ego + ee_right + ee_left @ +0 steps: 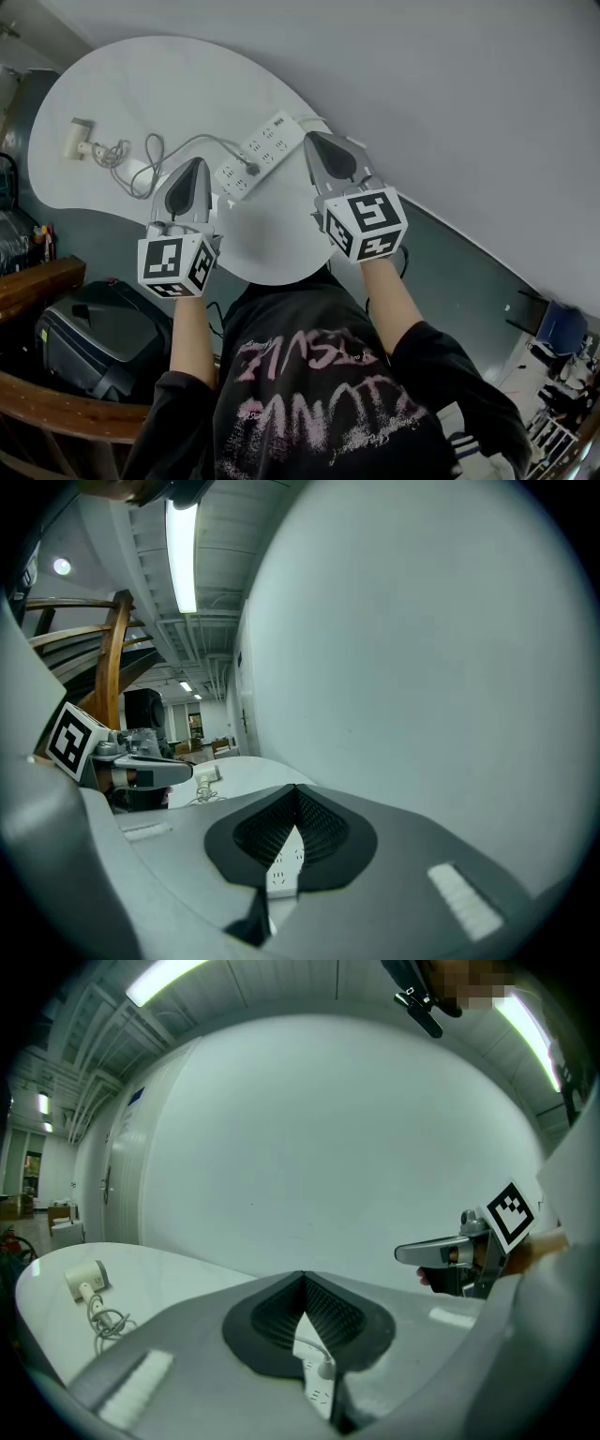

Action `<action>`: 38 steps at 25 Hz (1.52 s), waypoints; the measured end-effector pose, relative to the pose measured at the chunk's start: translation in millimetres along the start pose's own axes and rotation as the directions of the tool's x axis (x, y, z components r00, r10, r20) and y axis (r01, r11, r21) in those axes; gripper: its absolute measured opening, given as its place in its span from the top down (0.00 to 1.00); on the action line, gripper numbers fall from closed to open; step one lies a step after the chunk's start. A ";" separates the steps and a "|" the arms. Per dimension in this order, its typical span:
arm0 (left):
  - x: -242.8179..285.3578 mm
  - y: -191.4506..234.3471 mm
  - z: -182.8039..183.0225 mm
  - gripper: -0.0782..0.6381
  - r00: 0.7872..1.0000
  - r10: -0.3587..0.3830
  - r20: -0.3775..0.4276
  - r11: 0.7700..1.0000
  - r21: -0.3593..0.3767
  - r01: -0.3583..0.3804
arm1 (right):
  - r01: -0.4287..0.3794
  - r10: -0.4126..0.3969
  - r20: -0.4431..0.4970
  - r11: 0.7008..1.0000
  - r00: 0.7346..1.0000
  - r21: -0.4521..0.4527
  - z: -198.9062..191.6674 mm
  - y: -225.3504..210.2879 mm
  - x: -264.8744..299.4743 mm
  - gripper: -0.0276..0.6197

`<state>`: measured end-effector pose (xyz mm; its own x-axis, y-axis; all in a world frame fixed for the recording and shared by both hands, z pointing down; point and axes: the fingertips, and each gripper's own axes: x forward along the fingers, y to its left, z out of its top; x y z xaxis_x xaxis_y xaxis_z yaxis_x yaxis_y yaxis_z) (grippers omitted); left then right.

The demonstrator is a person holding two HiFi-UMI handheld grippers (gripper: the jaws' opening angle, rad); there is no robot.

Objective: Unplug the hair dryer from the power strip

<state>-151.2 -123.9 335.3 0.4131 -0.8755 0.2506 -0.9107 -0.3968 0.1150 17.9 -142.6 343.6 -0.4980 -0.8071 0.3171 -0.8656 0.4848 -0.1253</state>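
Observation:
A white power strip (258, 155) lies on the round white table (122, 84), with a grey plug (251, 170) in its near side. The plug's cable (178, 148) runs left to the small white hair dryer (77, 139) near the table's left edge. My left gripper (199, 163) hovers just left of the strip, jaws shut and empty. The right gripper (315, 141) hovers by the strip's right end, also shut and empty. In the left gripper view the strip (307, 1342) and plug (326, 1369) show below the closed tips (303, 1279). The right gripper view shows the strip (284, 864) beneath its tips (296, 789).
A grey wall (450, 94) stands right behind the table. Below the table's left edge sit a black machine (103, 342) and a wooden rail (56, 398). The hair dryer's cable is bunched in loops (117, 155) near the dryer.

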 end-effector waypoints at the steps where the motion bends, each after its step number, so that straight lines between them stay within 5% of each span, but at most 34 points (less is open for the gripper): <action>1: 0.5 -0.1 -2.3 0.89 1.000 0.003 -0.005 1.000 -0.002 -0.003 | -0.004 0.004 -0.003 1.000 1.000 0.001 -1.8 -0.3 0.9 0.92; 38: 17.5 -7.5 -82.3 0.89 0.989 0.046 -0.143 0.995 -0.079 -0.058 | -0.083 0.090 -0.173 0.995 0.981 0.046 -83.9 -6.7 28.2 0.92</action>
<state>-137.0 -113.5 417.9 0.3664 -0.8446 0.3905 -0.9302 -0.3223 0.1757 14.1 -140.3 432.3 -0.5570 -0.6899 0.4622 -0.8228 0.5340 -0.1945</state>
